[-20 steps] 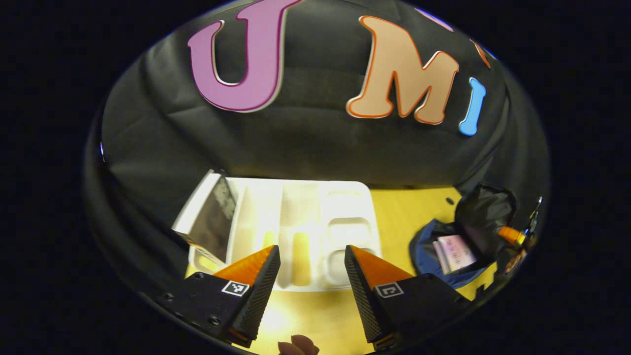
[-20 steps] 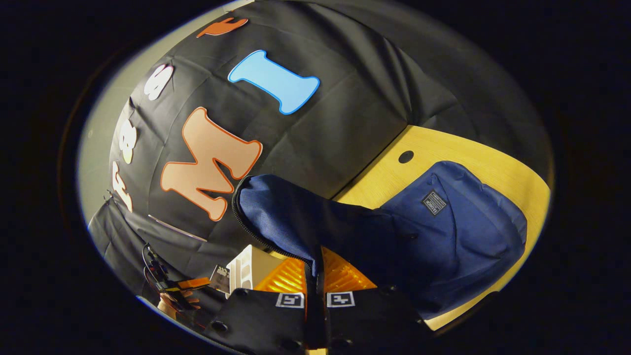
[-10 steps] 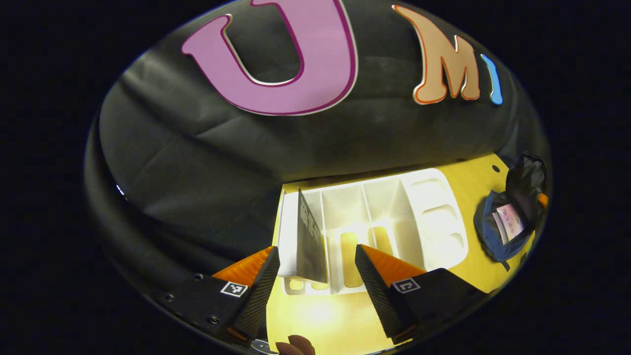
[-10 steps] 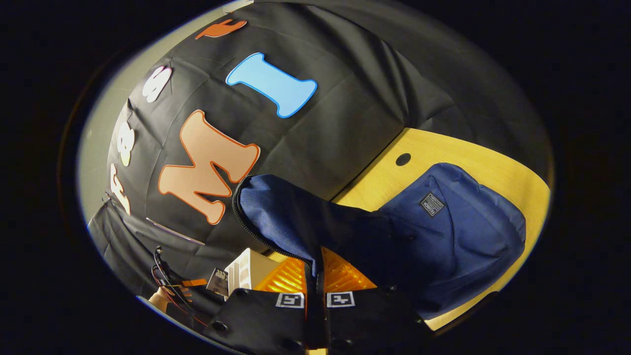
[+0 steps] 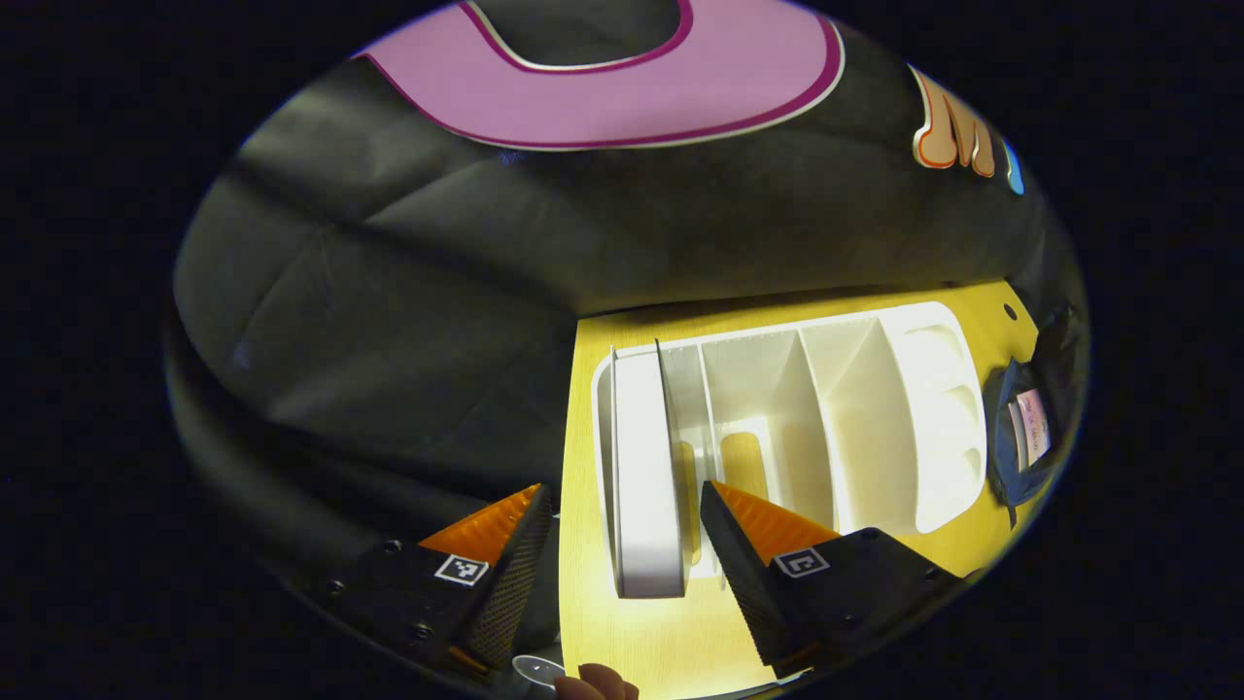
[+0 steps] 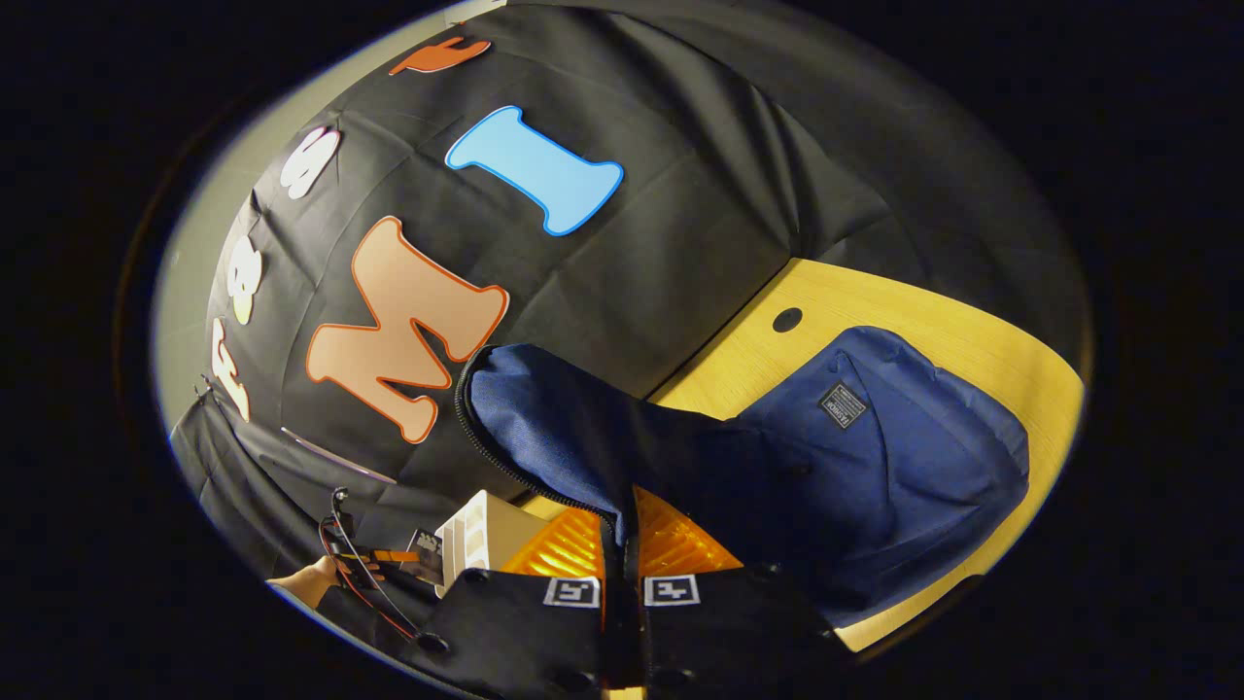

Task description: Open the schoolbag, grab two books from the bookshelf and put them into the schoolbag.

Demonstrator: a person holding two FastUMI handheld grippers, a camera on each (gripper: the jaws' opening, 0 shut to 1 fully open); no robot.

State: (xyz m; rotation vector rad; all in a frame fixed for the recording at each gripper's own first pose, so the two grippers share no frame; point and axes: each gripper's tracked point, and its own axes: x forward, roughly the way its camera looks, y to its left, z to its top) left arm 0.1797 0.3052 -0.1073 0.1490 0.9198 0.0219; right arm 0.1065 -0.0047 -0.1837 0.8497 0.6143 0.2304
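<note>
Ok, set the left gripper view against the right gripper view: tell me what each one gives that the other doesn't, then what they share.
Left gripper view: the bookshelf from above with its dividers, the left gripper open in front of a book standing in the end slot, and a pink book inside the schoolbag.
Right gripper view: the right gripper shut on the schoolbag's raised flap, and the bag's front with its label patch.
Both: the bookshelf, the schoolbag and the yellow table.

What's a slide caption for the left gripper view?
Open left gripper straddles the last book in the white bookshelf.
</note>
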